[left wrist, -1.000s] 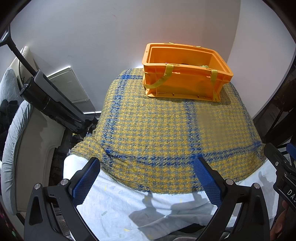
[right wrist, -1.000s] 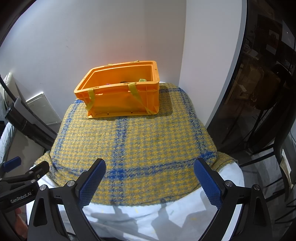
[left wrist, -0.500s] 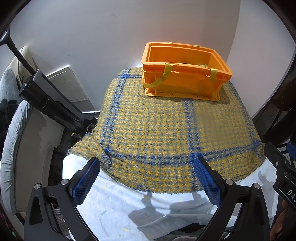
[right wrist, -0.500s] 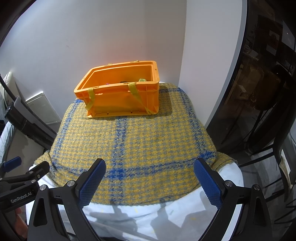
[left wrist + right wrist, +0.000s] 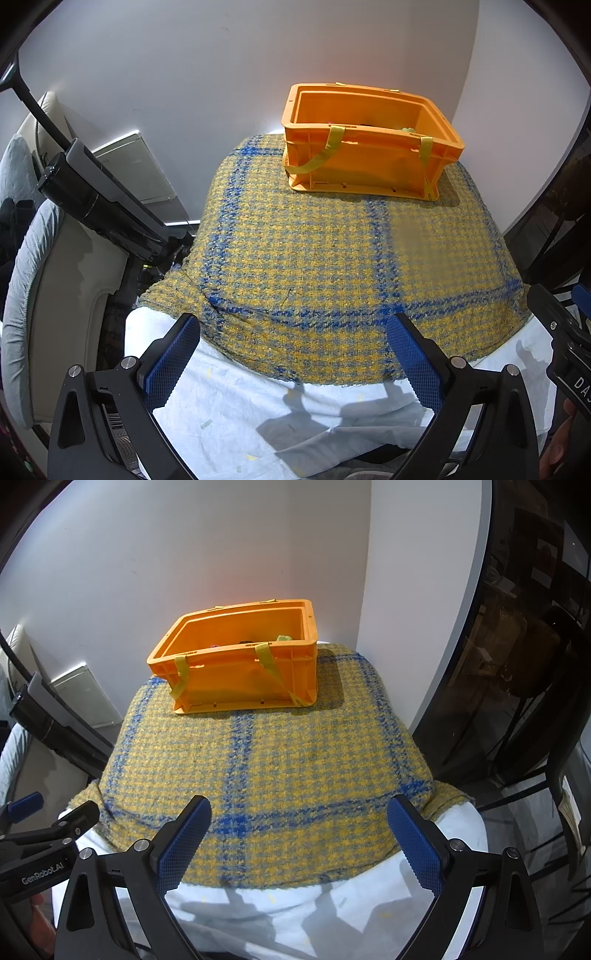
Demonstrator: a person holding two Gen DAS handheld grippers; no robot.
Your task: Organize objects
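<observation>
While both tongs hang released and empty, the orange crate [image 5: 369,155] sits at the far end of the table [image 5: 325,258], against the wall, on a yellow-and-blue plaid cloth [image 5: 266,775]. Inside the crate, only glimpses show: something green near its right corner, something dark and a pink speck, too hidden to name. Left tongs [image 5: 295,363] and right tongs [image 5: 301,845] hover over the near edge, well apart from the crate. Reaching in blind risks snagging a strap [image 5: 275,668] or dragging the crate across the loose cloth.
</observation>
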